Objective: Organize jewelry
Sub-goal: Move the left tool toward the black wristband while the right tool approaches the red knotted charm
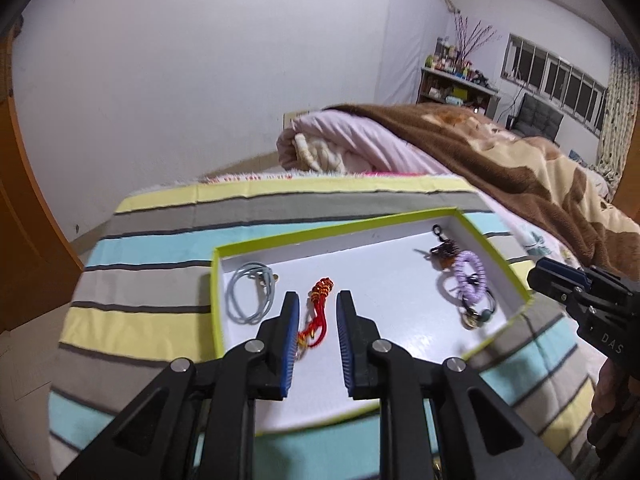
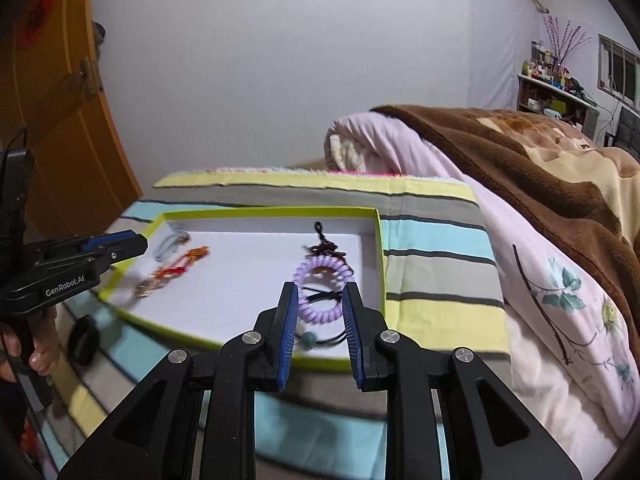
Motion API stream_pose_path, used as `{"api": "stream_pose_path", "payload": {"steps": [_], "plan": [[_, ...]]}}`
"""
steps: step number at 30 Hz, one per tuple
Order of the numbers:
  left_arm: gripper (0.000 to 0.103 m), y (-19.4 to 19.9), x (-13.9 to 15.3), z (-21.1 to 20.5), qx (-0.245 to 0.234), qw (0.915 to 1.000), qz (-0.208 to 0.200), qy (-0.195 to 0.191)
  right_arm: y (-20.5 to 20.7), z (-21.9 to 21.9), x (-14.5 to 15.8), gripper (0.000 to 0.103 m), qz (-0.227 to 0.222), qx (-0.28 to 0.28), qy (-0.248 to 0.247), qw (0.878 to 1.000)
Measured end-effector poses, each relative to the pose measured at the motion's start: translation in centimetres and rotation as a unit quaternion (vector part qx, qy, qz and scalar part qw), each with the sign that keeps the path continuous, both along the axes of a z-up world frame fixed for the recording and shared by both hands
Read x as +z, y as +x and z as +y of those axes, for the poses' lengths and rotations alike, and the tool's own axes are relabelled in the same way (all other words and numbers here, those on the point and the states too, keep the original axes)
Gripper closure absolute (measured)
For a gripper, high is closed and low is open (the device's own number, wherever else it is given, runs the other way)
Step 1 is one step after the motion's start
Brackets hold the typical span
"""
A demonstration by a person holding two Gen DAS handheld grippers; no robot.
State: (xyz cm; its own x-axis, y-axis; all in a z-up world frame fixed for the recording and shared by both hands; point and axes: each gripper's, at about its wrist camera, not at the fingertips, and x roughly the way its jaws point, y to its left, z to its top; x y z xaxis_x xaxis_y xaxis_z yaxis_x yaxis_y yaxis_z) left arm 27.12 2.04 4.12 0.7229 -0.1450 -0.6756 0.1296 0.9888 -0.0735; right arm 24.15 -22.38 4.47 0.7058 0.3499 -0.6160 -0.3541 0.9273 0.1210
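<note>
A shallow white box with a lime-green rim (image 1: 332, 229) (image 2: 378, 264) lies on the striped cloth. Inside lie a grey cord necklace (image 1: 250, 292) (image 2: 170, 245), a red knotted charm (image 1: 318, 312) (image 2: 176, 268), a purple spiral band (image 1: 470, 276) (image 2: 322, 280), a dark beaded piece (image 1: 442, 250) (image 2: 326, 254) and black hair ties with a teal bead (image 1: 478, 312) (image 2: 310, 338). My left gripper (image 1: 318, 300) (image 2: 116, 246) is open with the red charm between its fingers. My right gripper (image 2: 320, 292) (image 1: 538, 278) is open over the purple band.
The striped cloth (image 1: 160, 248) (image 2: 432, 280) covers the bed end. A pink quilt (image 1: 344, 140) (image 2: 540, 280) and a brown blanket (image 1: 520, 168) (image 2: 540, 160) lie at the right. An orange door (image 2: 52, 120) stands at the left. A shelf (image 1: 456, 84) stands at the far wall.
</note>
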Motion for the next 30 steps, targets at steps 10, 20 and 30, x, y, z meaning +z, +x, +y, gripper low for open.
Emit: {"api": "stream_pose_path", "payload": {"steps": [10, 20, 30], "plan": [[0.083, -7.4, 2.0, 0.8, 0.006, 0.9990, -0.042, -0.012, -6.8, 0.0, 1.3, 0.079, -0.016, 0.024, 0.025, 0.999], [0.083, -13.8, 1.8, 0.9, 0.009, 0.9980, -0.062, -0.005, -12.0, -0.2, 1.1, 0.079, -0.017, 0.041, 0.036, 0.998], [0.083, -18.7, 0.6, 1.3, 0.022, 0.9974, -0.068, 0.007, -15.8, 0.1, 0.8, 0.062, -0.019, 0.059, 0.044, 0.997]]}}
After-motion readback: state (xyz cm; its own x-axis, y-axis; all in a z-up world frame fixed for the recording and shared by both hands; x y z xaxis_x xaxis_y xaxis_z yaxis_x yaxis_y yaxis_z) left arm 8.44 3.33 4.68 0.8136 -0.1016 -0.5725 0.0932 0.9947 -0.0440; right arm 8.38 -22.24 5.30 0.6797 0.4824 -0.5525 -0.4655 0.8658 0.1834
